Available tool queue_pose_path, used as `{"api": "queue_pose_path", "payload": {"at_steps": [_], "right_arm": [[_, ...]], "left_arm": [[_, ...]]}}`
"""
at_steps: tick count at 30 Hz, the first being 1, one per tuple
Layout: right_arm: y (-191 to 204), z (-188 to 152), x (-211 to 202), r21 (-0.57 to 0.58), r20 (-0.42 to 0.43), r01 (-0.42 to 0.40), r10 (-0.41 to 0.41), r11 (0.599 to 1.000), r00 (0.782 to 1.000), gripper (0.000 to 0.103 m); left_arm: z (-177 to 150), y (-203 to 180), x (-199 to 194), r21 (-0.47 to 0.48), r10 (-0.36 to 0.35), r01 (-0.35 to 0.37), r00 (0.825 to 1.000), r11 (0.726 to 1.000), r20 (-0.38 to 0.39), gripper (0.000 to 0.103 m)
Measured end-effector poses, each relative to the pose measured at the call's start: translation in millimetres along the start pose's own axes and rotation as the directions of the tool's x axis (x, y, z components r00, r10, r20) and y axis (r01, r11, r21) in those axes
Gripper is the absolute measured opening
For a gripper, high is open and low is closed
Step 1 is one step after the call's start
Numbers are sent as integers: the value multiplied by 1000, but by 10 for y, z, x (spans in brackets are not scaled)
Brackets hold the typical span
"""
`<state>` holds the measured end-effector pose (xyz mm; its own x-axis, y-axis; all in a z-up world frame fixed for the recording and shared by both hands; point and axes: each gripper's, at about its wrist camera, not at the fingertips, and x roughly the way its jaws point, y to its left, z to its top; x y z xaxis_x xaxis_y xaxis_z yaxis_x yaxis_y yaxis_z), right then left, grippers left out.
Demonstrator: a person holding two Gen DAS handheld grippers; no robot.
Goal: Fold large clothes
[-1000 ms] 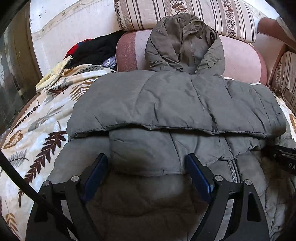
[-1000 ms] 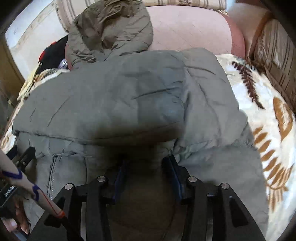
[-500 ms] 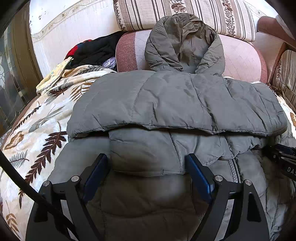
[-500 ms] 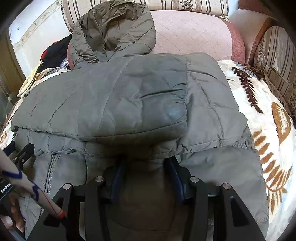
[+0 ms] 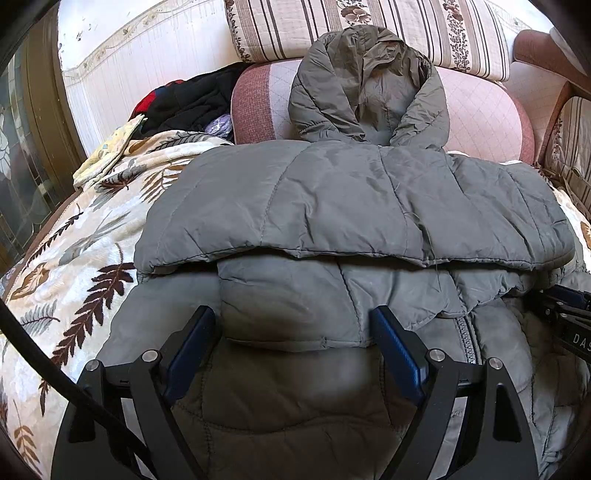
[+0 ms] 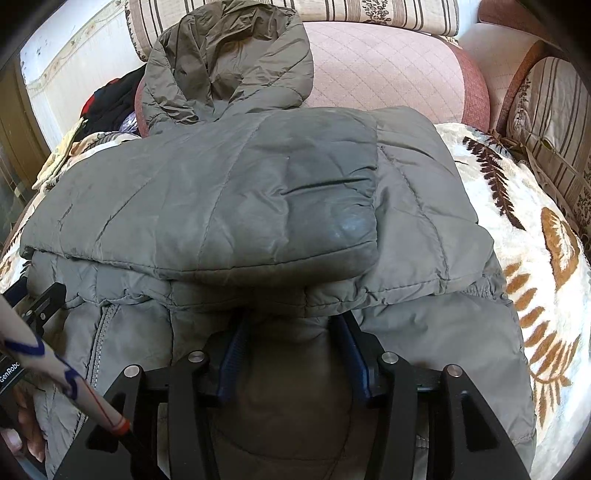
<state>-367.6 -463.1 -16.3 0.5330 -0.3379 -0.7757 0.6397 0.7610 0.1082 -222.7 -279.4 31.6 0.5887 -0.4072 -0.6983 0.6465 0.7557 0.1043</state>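
In the left wrist view the jacket [image 5: 354,206] lies across a leaf-printed blanket [image 5: 77,266] on a sofa, its hood [image 5: 369,81] propped up against a pink quilted cushion [image 5: 480,114]. Both sleeves look already folded in across the chest, the upper one forming a broad puffy band from side to side, the other showing as a flat cuff end just below it. The left gripper [image 5: 295,339] stands released, jaws wide, straddling that cuff end without visibly pressing it. I judge the sleeve step done; the body and the hood remain to be folded. The fabric is a grey-green quilted shell, slightly glossy, padded and springy-looking, with stitched channels and a zipper [image 5: 466,339] running down the front. A dark pile of clothes [image 5: 188,99] sits at the far left, a striped cushion [image 5: 332,26] behind. In the right wrist view the same jacket [image 6: 221,206] fills the frame, the top sleeve ending in a rounded, thick edge over the hem side. The right gripper [image 6: 291,350] has a fold of jacket between its blue pads [image 6: 232,350], and its jaws are opening; whether the pads press the cloth I cannot tell for certain, though they sit close against it. The blanket [image 6: 546,258] looks plush and soft.
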Motion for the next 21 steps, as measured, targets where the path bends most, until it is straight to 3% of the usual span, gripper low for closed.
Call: {"api": "queue_pose_path", "payload": {"at_steps": [9, 13, 21], "right_arm": [[-7, 2, 1, 1, -3, -3, 3, 1000, 1000, 54], [-32, 8, -31, 17, -2, -20, 20, 1000, 1000, 55], [-64, -56, -437, 49, 13, -80, 80, 996, 997, 60]], "left_arm": [[17, -36, -91, 50, 30, -30, 1000, 998, -6, 86], [22, -31, -170, 66, 1, 1, 999, 998, -35, 86], [68, -23, -483, 91, 6, -5, 1000, 996, -7, 86]]}}
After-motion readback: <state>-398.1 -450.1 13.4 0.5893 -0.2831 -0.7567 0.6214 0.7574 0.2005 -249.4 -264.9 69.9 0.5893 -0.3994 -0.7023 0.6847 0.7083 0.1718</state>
